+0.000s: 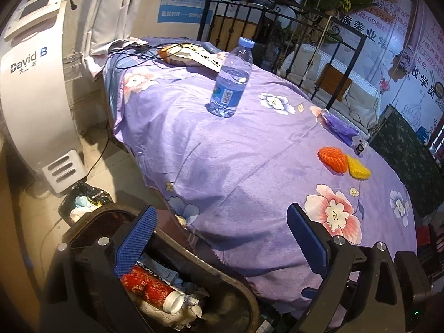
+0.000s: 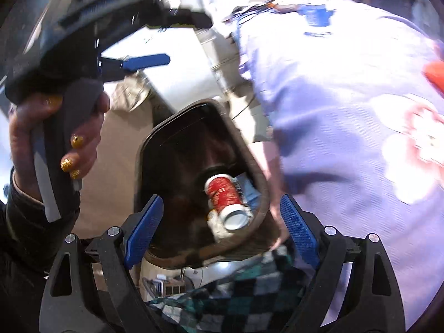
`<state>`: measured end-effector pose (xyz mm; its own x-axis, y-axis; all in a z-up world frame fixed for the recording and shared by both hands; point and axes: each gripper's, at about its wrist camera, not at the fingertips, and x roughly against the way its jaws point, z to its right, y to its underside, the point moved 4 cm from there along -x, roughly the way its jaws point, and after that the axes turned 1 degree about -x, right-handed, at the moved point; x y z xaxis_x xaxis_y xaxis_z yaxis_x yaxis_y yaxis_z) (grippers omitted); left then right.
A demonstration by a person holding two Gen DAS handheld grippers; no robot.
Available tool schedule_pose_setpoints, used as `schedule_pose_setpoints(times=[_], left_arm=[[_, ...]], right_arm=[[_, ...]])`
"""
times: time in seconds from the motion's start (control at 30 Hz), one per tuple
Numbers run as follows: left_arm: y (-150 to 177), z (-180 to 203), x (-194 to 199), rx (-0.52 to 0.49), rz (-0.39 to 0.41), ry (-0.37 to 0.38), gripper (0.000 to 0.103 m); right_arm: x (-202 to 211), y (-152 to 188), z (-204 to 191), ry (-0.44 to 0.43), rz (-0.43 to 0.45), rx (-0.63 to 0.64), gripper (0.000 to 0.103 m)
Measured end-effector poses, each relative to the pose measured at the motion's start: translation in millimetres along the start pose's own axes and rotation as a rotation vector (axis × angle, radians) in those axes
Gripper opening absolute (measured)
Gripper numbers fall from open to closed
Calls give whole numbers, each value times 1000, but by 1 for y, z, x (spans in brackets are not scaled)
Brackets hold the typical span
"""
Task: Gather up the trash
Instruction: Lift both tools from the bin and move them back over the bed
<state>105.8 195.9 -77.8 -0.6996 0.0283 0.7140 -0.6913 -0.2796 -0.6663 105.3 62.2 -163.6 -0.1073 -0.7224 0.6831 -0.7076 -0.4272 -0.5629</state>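
My left gripper (image 1: 220, 211) stands open and empty over the near edge of a bed with a purple flowered sheet (image 1: 222, 144). On the sheet stand a clear water bottle (image 1: 231, 80), an orange foam net (image 1: 333, 159), a yellow foam net (image 1: 359, 168) and a purple packet (image 1: 338, 126). Below left is a dark trash bin (image 1: 211, 266) holding a red can (image 1: 147, 285) and crumpled paper. My right gripper (image 2: 222, 198) is open, empty and above that bin (image 2: 144, 149), looking down on the red can (image 2: 226, 194). A hand (image 2: 83, 144) holds the left gripper (image 2: 133, 27) at upper left.
A white machine (image 1: 30, 83) stands left of the bed, with a black-bagged waste basket (image 1: 83, 197) at its foot. Cables and a cushion (image 1: 183, 55) lie at the bed's far end. A black iron rail (image 1: 277, 14) runs behind it. Checked cloth (image 2: 236, 291) shows under my right gripper.
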Motion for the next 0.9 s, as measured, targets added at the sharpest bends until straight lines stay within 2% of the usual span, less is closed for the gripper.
schedule_pose_setpoints(times=[0.23, 0.43, 0.7, 0.9], left_arm=[[2, 55, -29, -92, -56, 83, 93], [1, 110, -55, -197, -89, 155, 93], [-12, 179, -105, -327, -126, 214, 93], [-32, 218, -151, -384, -164, 227, 92]], right_arm=[[58, 5, 52, 112, 119, -126, 85], [109, 10, 99, 255, 199, -207, 85], [151, -3, 165, 394, 289, -334, 85], [179, -24, 235, 512, 365, -539, 85]])
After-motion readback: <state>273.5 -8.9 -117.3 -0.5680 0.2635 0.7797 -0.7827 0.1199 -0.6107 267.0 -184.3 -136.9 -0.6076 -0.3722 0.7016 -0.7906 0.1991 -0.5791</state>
